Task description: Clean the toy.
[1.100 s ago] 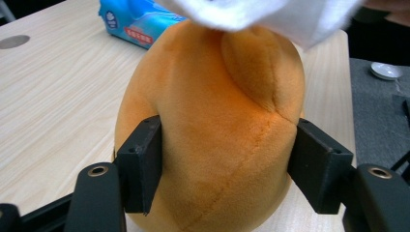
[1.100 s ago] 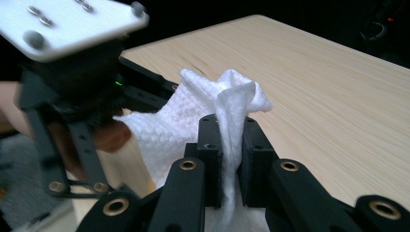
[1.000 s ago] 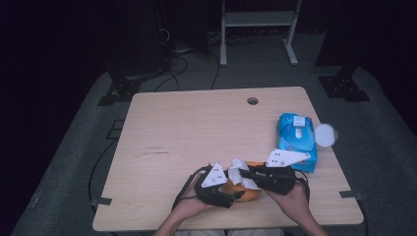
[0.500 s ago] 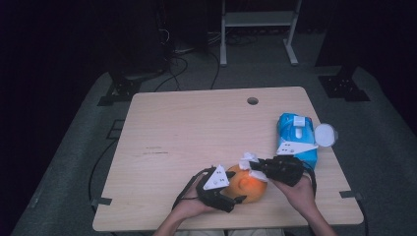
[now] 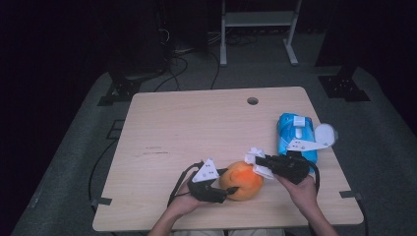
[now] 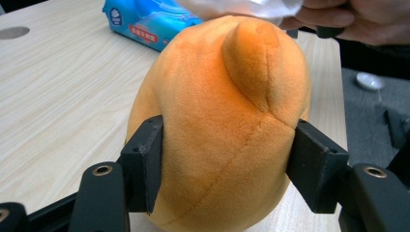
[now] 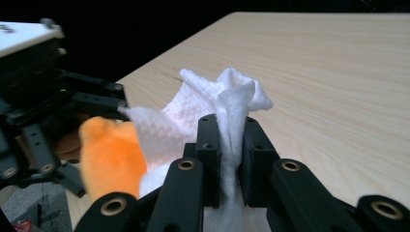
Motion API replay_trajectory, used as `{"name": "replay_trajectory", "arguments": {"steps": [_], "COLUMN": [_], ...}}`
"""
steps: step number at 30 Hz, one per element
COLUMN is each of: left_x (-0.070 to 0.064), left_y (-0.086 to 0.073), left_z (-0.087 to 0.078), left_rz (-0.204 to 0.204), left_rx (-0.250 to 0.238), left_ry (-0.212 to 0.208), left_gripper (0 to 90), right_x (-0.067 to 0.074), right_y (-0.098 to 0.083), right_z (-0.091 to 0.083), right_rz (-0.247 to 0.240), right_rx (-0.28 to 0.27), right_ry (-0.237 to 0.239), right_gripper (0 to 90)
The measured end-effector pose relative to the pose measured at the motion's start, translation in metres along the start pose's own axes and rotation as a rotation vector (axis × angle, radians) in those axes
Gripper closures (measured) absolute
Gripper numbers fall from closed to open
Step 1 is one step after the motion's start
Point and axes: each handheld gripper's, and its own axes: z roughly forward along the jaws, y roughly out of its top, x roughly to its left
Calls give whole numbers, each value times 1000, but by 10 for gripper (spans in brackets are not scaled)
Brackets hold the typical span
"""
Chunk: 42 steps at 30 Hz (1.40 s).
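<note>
The left gripper (image 5: pixel 231 189) has just been closing on the orange plush toy (image 5: pixel 242 180), which is clamped between its pads (image 6: pixel 145 169) near the front edge of the table (image 5: pixel 187 128), so that it is kept steady. A white wipe (image 7: pixel 217 111) is pinched in the fully closed right gripper (image 5: pixel 255 162) and laid on the toy's top, apparently for wiping. The blue wipe pack (image 5: pixel 295 135) lies just beyond, within reach.

Blue pack (image 6: pixel 145 21) print: not legible
</note>
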Motion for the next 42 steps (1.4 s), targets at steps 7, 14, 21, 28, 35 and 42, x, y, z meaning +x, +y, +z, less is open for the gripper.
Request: {"name": "replay_trajectory", "arguments": {"steps": [7,14,21,28,35,42], "left_x": [6,20,26,22,22,14], "left_y": [-2,-5,-2,-1,0,2], "left_z": [-3,-8,-17,-21,-20,-15], "left_rz": [-51,-152,-183,-173,-194,-154], "left_rx": [-9,-41,-70,-50,-61,-40], "left_ry": [-8,-8,27,56,70,81], "left_gripper": [365,367,372,375,369,352], "right_x": [-12,6,8,31,33,35], "right_y": [-6,-2,-2,-1,-7,-6], "right_z": [0,6,10,29,29,30], "right_rz": [34,-19,25,-65,-55,-85], "right_rx": [0,-19,-36,-22,-41,-49], "right_ry": [-43,-2,16,41,41,61], "right_gripper": [797,793,796,794,792,792]}}
